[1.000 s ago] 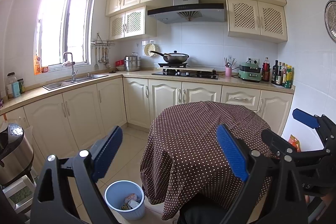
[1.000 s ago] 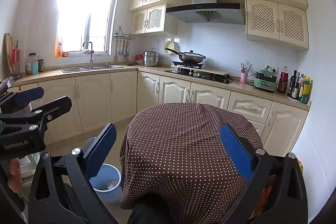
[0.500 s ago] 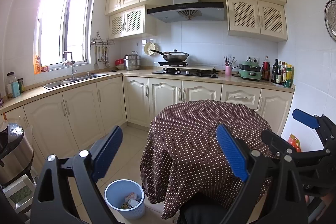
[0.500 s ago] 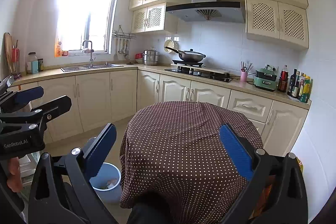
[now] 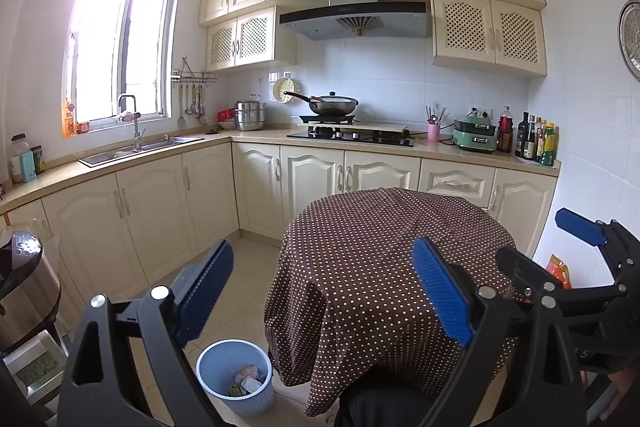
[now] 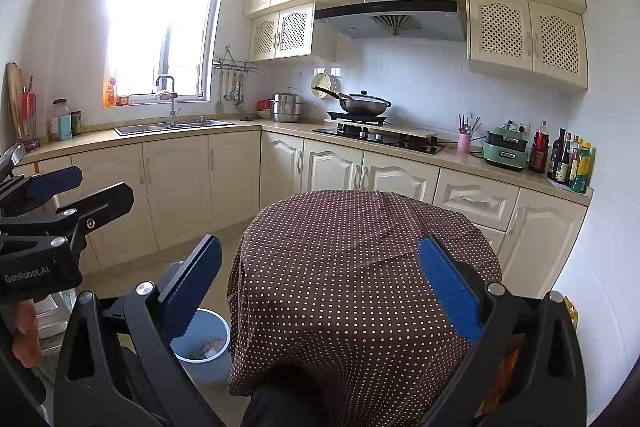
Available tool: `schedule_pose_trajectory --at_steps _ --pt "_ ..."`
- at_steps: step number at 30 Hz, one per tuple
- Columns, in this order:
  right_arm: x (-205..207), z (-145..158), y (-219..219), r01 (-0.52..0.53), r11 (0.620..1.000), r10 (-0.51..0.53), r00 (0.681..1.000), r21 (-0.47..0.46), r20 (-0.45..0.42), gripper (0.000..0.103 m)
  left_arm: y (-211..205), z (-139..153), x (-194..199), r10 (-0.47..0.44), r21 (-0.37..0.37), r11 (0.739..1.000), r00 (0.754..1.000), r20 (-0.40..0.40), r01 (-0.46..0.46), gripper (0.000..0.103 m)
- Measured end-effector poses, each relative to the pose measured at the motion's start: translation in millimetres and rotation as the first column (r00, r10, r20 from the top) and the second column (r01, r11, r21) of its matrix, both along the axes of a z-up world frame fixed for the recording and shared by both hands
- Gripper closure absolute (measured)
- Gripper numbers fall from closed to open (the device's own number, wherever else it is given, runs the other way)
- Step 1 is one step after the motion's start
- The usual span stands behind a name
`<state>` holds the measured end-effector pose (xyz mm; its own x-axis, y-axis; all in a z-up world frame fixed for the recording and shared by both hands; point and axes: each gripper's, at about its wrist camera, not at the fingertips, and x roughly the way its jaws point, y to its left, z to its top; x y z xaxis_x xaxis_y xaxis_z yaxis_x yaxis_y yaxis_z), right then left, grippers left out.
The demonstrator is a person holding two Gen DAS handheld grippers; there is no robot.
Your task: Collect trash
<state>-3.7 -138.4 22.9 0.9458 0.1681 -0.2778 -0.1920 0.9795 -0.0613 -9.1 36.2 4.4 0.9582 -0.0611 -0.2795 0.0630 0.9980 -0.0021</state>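
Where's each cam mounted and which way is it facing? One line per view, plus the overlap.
Left wrist: on the left gripper, facing the dotted table and stove; right gripper shows at right.
Right wrist: on the right gripper, same facing; left gripper and a hand show at left.
Shared: table, blue bin, counter.

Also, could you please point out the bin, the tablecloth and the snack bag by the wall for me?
bin (image 5: pixel 256 399): left wrist view, front of its blue wall.
tablecloth (image 5: pixel 384 247): left wrist view, middle of the dotted top.
snack bag (image 5: pixel 558 269): left wrist view, its orange front.
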Motion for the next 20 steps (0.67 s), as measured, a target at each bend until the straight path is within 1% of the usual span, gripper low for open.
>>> schedule_pose_trajectory --at_steps 6,12,17,20 --pt "15 -7 0 0.003 1.000 -0.003 1.000 0.002 -0.025 0.007 0 -6 17 0.007 0.010 1.000 1.000 -0.030 -0.006 0.014" --pt "44 -23 -5 0.017 1.000 -0.016 0.996 0.010 -0.086 0.007 4 -14 38 0.020 0.020 1.000 0.998 -0.067 -0.018 0.014" --pt "81 -38 -9 0.033 0.999 -0.033 0.989 -0.001 -0.143 0.007 16 -26 61 0.056 0.008 0.998 0.991 -0.117 -0.056 0.014" --pt "109 -47 -16 0.046 0.998 -0.052 0.981 -0.033 -0.186 0.007 28 -40 82 0.086 -0.007 0.996 0.981 -0.175 -0.088 0.014"
